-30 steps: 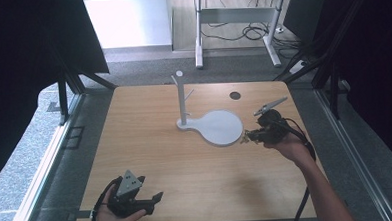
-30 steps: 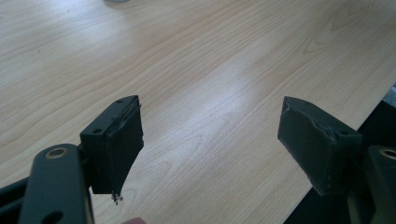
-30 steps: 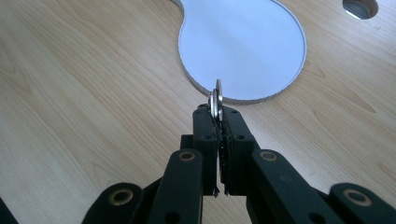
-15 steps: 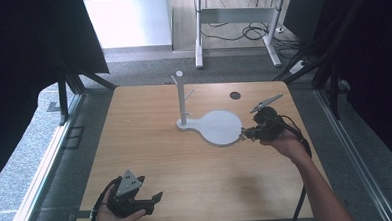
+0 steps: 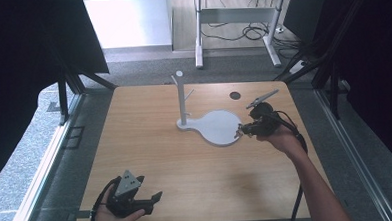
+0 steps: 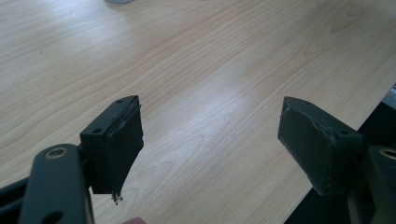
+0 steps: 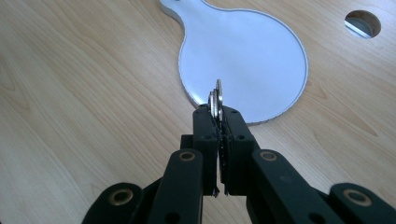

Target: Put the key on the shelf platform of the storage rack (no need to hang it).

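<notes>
Left gripper (image 5: 155,196) sits at the table's (image 5: 150,142) near-left edge, jaws wide apart, nothing between them. White stand (image 5: 182,98) with round base (image 5: 220,127) at centre. Right gripper (image 7: 217,109) clamped on 2 thin metal rings (image 7: 216,100), held edge-up just over the base's near rim.

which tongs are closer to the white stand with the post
Right. The right tongs sit at the edge of the white stand's round base, shut on small metal rings. The left tongs are open at the table's near edge, far from it.
</notes>
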`<state>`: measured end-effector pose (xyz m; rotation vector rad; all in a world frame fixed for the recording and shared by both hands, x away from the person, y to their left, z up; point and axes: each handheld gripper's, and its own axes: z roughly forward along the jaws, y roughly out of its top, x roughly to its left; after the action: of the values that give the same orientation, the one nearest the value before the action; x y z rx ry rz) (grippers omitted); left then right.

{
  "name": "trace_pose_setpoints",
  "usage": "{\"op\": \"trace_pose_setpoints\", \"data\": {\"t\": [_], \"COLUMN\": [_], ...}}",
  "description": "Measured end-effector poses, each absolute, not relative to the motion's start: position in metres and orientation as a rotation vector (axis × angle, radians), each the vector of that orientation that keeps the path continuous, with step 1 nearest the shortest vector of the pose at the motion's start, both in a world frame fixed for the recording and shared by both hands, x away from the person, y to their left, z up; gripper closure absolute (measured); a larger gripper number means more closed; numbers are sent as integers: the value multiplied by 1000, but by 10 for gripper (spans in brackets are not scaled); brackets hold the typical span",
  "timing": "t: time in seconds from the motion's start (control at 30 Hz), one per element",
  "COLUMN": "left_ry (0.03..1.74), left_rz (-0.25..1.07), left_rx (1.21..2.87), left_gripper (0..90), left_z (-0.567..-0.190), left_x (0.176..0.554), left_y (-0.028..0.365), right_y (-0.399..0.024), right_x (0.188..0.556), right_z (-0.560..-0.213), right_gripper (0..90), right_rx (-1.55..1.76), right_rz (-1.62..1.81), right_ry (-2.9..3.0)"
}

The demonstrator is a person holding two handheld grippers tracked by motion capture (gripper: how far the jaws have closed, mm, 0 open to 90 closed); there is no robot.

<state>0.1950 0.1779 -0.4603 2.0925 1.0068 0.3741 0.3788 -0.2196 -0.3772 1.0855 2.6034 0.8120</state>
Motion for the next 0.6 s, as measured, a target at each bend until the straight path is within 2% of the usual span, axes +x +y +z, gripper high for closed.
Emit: {"op": "trace_pose_setpoints", "data": {"t": [0.6], "left_ry": [1009], "left_rz": [377], "left_rx": [2093], "left_gripper": [225], "left_z": [-461], "left_x": [195], "left_y": [179], "right_y": [-206], "right_x": [397], "right_z": [-379], "right_gripper": [859], "right_rx": [1103], "right_rz": [834], "right_ry": [2603]}}
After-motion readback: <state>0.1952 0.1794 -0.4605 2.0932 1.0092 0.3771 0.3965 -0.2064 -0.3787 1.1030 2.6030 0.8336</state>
